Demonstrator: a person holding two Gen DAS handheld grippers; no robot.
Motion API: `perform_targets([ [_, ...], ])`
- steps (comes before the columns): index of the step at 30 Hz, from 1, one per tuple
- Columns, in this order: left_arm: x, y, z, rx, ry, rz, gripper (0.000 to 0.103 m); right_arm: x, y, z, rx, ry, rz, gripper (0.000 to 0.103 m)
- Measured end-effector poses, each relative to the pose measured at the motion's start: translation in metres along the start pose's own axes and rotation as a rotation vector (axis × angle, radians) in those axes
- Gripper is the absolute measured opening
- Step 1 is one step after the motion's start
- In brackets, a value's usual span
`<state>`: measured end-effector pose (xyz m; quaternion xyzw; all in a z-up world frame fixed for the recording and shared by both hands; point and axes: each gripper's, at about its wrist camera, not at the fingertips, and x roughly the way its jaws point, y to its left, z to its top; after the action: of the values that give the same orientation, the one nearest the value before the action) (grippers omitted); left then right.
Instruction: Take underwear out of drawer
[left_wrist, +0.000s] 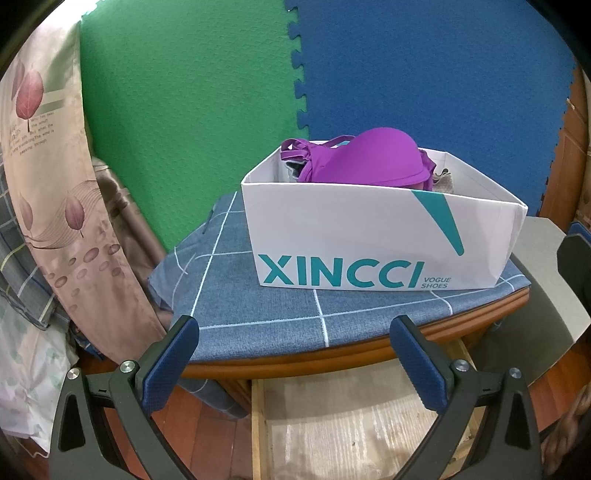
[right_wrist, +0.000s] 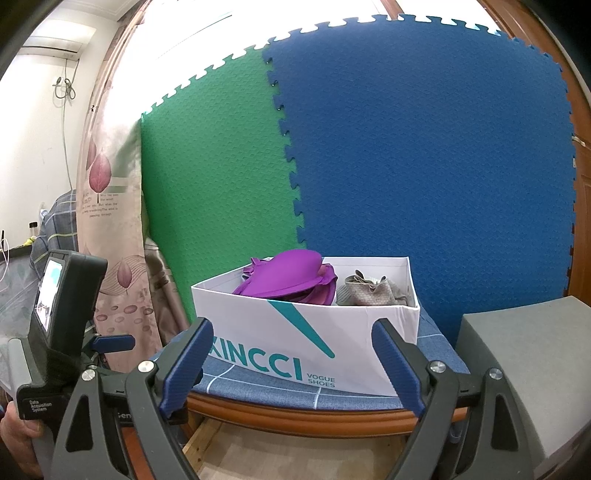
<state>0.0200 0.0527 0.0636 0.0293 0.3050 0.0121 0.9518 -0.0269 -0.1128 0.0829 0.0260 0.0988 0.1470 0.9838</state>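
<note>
A white XINCCI shoe box (left_wrist: 369, 236) stands on a blue checked cloth (left_wrist: 258, 306) on a wooden cabinet top. A purple bra (left_wrist: 369, 155) lies in it, bulging above the rim; it also shows in the right wrist view (right_wrist: 291, 277), beside a grey folded garment (right_wrist: 369, 293) in the same box (right_wrist: 295, 332). Below the cabinet edge the drawer (left_wrist: 351, 424) stands pulled open, its pale lined bottom bare where visible. My left gripper (left_wrist: 295, 332) is open and empty above the drawer front. My right gripper (right_wrist: 291, 339) is open and empty in front of the box.
Green and blue foam mats (left_wrist: 221, 92) stand behind the cabinet. A leaf-print curtain (left_wrist: 48, 184) hangs at left. A grey block (right_wrist: 535, 362) sits right of the box. The left gripper's handle with a small screen (right_wrist: 55, 295) shows at the left of the right wrist view.
</note>
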Motion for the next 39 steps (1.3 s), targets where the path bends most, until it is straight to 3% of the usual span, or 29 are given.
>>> perform_targets([
  [28, 0.004, 0.0, 0.0, -0.013, 0.012, -0.016, 0.103, -0.002, 0.001, -0.001, -0.001, -0.002, 0.003, 0.09],
  [33, 0.001, 0.007, -0.004, -0.071, -0.032, 0.054, 0.102, -0.002, 0.0, -0.001, -0.002, -0.001, 0.005, 0.09],
  [39, 0.002, 0.009, -0.005, -0.062, -0.039, 0.084, 0.102, -0.003, -0.005, 0.0, 0.006, -0.001, 0.001, 0.09],
])
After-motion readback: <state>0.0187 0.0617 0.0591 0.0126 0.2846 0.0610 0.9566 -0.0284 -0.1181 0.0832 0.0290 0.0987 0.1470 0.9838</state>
